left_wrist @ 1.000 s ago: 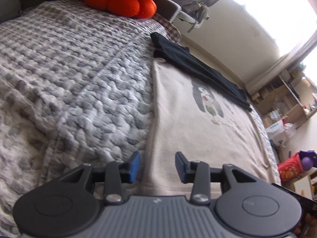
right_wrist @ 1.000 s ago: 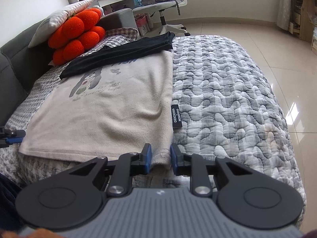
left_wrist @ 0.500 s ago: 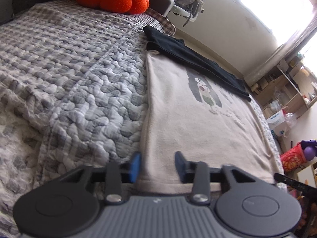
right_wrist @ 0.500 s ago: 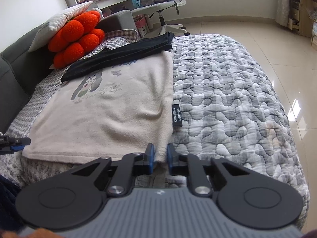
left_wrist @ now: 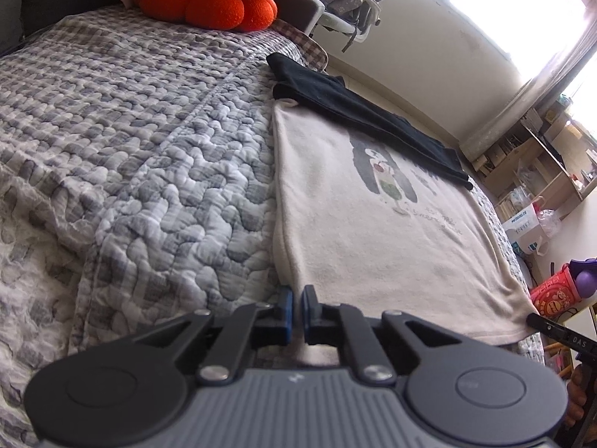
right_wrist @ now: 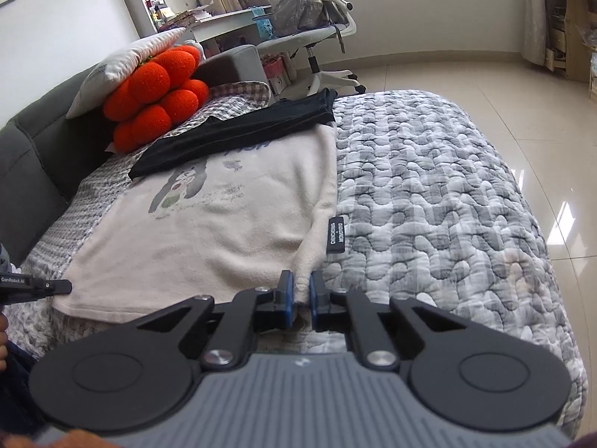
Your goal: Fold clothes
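Cream shirt (right_wrist: pixel 231 246) lay flat on the quilted bed (right_wrist: pixel 429 201), hem along the bed's near edge, printed front up. A black garment (right_wrist: pixel 238 134) lay across its far end, toward the orange cushion (right_wrist: pixel 156 97).

Left claw (left_wrist: pixel 295 308) sat at the shirt's near-left hem corner, jaws nearly together with only a thin gap; the hem edge ran into that gap, so it looked pinched, though the cloth between the pads was hard to make out. Right claw (right_wrist: pixel 301 291) was closed on the near-right hem corner, a ridge of cream fabric bunched up between its pads, just beside the black side label (right_wrist: pixel 336 233).

Judgement: both hem corners taken, the fold not yet begun. To do it well: raise both corners together and level, keep the hem taut between the claws so it doesn't sag, and carry it toward the far end. The black garment rests on the shirt and may drag or get folded in; the thin left grip may slip.
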Demonstrator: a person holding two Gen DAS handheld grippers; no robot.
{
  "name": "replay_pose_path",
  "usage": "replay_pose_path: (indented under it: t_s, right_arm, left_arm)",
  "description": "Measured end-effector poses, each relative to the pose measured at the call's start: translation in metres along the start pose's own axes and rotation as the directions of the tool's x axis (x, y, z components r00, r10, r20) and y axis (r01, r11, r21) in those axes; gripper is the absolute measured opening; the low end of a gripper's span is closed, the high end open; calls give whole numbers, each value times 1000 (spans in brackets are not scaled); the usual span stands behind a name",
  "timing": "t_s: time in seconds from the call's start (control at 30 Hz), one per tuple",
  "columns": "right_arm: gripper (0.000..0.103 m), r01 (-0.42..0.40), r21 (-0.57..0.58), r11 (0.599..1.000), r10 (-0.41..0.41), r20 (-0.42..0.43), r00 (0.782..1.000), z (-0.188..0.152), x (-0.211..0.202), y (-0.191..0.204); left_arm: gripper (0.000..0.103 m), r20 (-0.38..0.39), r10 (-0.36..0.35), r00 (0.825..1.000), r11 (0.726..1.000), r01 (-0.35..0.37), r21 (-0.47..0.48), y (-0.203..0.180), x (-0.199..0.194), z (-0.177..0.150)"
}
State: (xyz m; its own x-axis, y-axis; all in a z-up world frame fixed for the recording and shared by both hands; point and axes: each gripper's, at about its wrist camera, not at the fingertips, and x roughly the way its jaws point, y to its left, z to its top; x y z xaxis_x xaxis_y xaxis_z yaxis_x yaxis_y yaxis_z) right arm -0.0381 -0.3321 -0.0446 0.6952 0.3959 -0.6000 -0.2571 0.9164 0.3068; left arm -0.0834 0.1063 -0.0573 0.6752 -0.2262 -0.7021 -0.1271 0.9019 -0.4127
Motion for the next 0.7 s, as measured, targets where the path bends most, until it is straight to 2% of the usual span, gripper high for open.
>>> replay_pose_path:
  t_s: [0.27, 0.47, 0.7]
  right_arm:
    - [12, -1, -3, 1000, 1, -24, 1000, 0, 7, 3]
    - [19, 20, 4, 1000, -20, -40, 999, -2, 10, 1]
    - [19, 36, 8, 999, -36, -48, 998, -5, 11, 0]
  left_arm:
    - [6, -12, 3, 1000, 1000, -3, 0, -1, 2, 0]
    - [6, -24, 9, 1000, 1000, -9, 2, 0, 4, 0]
    - [6, -29, 16, 999, 1000, -16, 1, 0, 5, -1]
